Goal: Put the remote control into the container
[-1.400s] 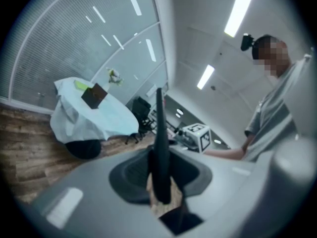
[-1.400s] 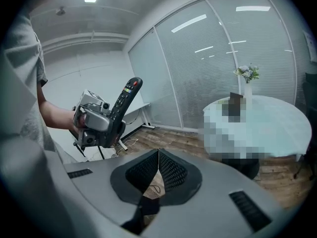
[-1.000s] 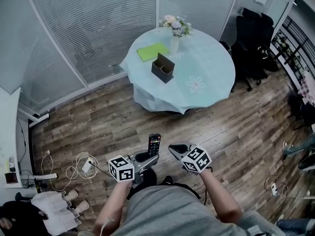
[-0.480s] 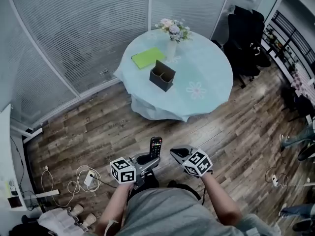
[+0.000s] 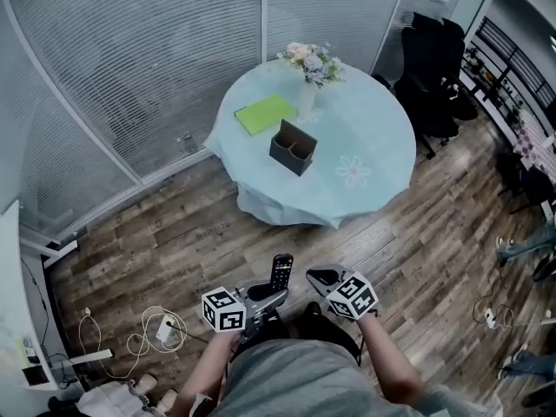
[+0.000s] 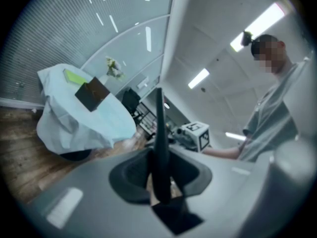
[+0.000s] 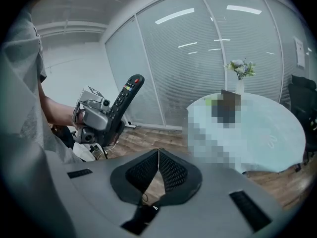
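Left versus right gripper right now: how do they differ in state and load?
The left gripper is clamped on the remote control, held edge-on in its jaws; the right gripper holds nothing. The left gripper's jaws stand apart around it; the right gripper's jaws meet. Both are held low over the floor, short of the table.

Container (image 5: 292, 147) on the table (image 5: 382, 120) — vase (image 5: 307, 99) behind, remote control (image 5: 281, 271) well before it
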Motion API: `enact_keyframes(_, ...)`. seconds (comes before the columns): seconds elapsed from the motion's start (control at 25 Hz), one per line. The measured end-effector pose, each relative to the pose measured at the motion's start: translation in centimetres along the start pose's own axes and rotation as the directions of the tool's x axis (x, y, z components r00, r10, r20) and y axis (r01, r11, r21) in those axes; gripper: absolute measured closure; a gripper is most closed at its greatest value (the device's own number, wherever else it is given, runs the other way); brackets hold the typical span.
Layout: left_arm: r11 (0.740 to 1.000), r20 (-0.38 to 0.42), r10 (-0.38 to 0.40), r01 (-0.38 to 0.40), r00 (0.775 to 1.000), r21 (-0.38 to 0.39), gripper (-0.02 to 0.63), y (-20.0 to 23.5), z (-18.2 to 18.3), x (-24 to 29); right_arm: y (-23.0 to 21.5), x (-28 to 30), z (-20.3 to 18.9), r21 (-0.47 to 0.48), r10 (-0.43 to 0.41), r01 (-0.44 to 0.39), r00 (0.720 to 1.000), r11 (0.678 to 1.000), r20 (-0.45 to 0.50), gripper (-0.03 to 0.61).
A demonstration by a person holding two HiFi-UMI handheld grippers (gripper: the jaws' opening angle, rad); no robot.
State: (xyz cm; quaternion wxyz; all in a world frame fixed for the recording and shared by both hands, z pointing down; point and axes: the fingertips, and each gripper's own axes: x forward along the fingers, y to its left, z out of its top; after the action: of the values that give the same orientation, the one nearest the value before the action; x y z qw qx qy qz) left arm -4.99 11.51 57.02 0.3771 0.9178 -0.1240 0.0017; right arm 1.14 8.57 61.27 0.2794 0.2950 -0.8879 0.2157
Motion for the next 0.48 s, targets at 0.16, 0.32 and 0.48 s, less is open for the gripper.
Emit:
enact_keyframes(0.16, 1.0, -0.019, -0.001, 0.001, 1.0, 0.013, 0.528, 0.4, 1.2, 0.5, -1.0, 0.8, 1.0, 0.01, 0.009, -0.009, 1.0, 1.0, 0.018, 0.56)
enact_keyframes(0.32, 1.0, -0.028, 0.022, -0.021, 0.999, 0.015, 0.528, 1.6, 2.1, 1.1, -2.6, 1.7, 2.0, 0.01, 0.029, -0.03, 0.999, 1.0, 0.031, 0.56)
enact_keyframes(0.48, 0.999, -0.013, 0.054, -0.054, 0.998, -0.002, 0.528, 3.3, 3.4, 2.3, -4.9, 2.5, 2.9, 0.004, 0.059, -0.059, 0.998, 0.998, 0.034, 0.56)
